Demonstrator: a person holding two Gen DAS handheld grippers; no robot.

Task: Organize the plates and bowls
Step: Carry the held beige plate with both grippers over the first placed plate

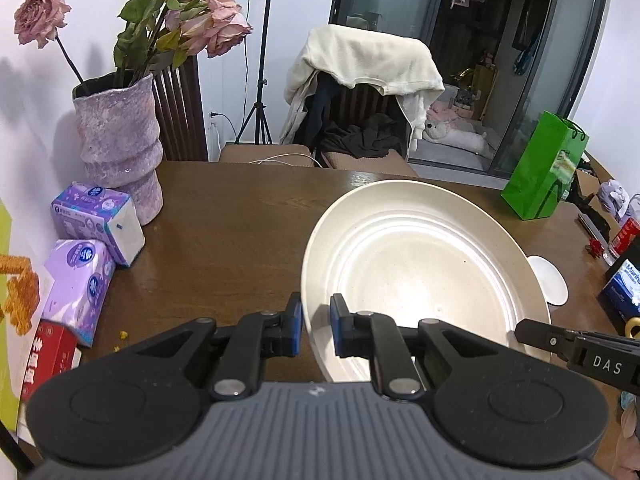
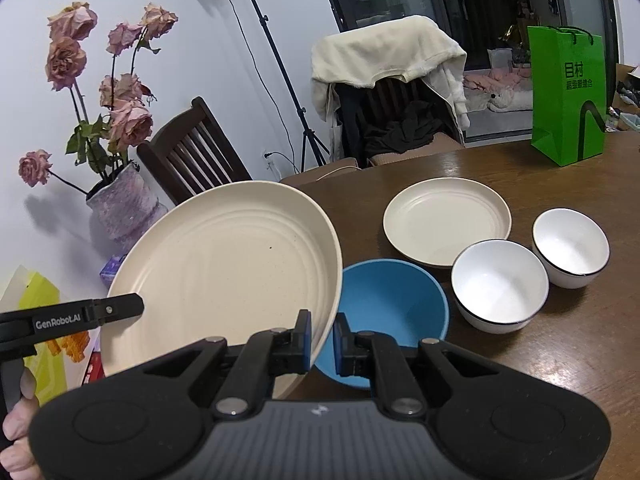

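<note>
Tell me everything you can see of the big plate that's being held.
The big plate is cream, faintly speckled, round, with concentric ridges and a raised rim; it looks matte. It is empty, lifted and tilted above the table. The left gripper and right gripper each have jaws shut on its near rim.

A home dining room: a wooden table [image 2: 520,360] with chairs [image 2: 188,152], wilted roses in a vase [image 1: 120,144], clothes draped over a chair [image 1: 360,64].

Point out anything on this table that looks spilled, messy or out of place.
Small yellow crumbs lie scattered on the table near the red box and purple tissue packs. The roses in the vase are wilted. The dishes look intact.
</note>
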